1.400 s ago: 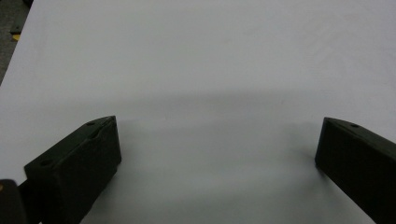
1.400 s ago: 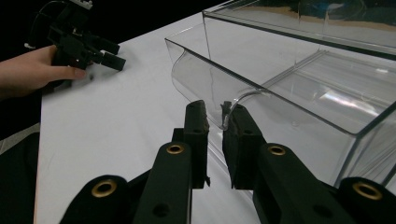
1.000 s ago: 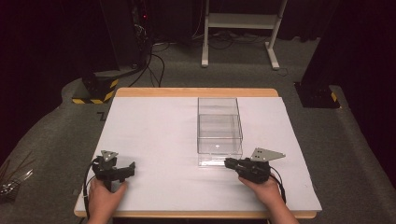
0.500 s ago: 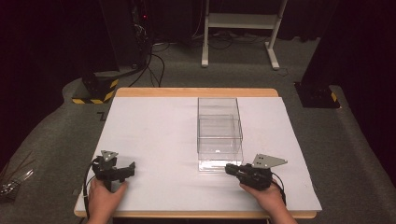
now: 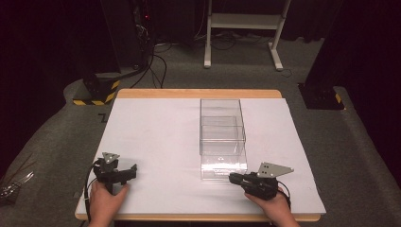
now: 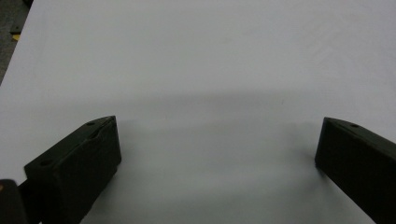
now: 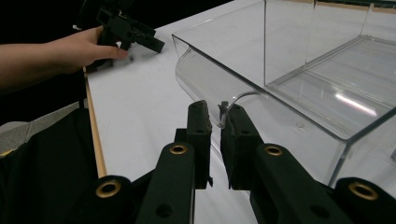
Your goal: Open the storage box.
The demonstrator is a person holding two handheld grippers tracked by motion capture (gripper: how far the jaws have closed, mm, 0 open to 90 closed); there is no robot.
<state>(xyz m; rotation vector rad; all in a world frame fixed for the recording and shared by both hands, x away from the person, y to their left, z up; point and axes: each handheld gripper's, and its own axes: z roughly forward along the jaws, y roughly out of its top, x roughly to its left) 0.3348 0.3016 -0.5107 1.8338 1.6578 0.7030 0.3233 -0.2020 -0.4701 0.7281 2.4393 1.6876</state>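
A clear plastic box (image 5: 221, 118) stands right of the middle of the white table (image 5: 156, 137). Its clear drawer (image 5: 223, 166) sticks out of the near end. My right gripper (image 5: 232, 178) lies level at the drawer's front and is shut on the thin clear handle (image 7: 223, 116), which sits between its jaws (image 7: 215, 112) in the right gripper view. Near the table's front left corner a hand holds my left gripper (image 5: 133, 171) still on the sheet. Its jaws (image 6: 217, 140) stand wide apart with bare white surface between them. The right gripper view also shows that left gripper (image 7: 135, 32) farther off.
A wooden edge (image 5: 198, 217) runs along the table's near side. Behind the table are a black stand with yellow-black stripes (image 5: 97, 92), cables and a white frame (image 5: 241, 28). A dark post base (image 5: 321, 97) stands at the back right. Clear bags (image 5: 12, 187) lie on the floor at left.
My right gripper has drawn back toward the near edge with the handle in it, and the drawer has slid further out of the box. The left gripper has not moved.
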